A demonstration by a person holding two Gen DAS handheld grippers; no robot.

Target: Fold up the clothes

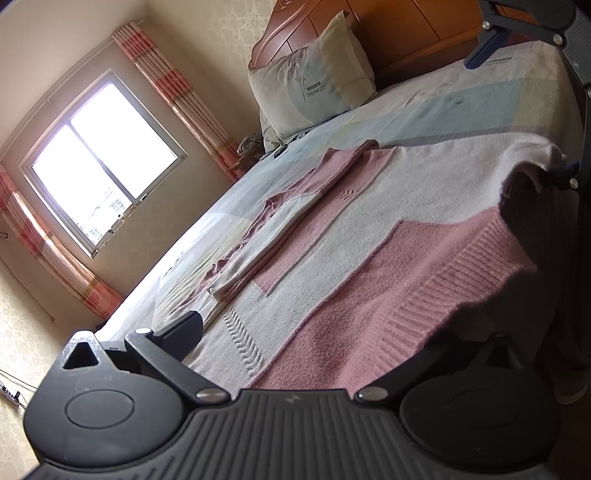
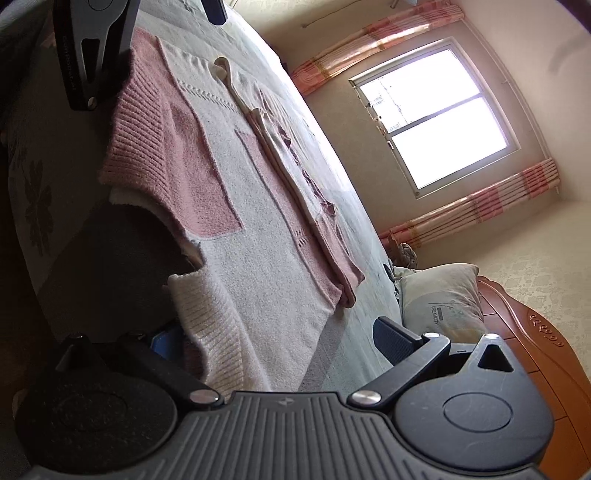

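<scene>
Left tool (image 1: 314,354) and right tool (image 2: 273,343) spread wide astride sweater (image 1: 332,236) hem corners on bed (image 1: 461,107), not clenched; placed for lifting hem evenly.

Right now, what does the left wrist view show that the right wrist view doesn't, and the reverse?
Only the left wrist view shows the power strip on the floor and the bedsheet's pale blue panel. Only the right wrist view shows the dark flower print on fabric hanging beside the bed. Both show the pink and white knit sweater, the DREAMCITY pillow, the window and the wooden headboard.
</scene>
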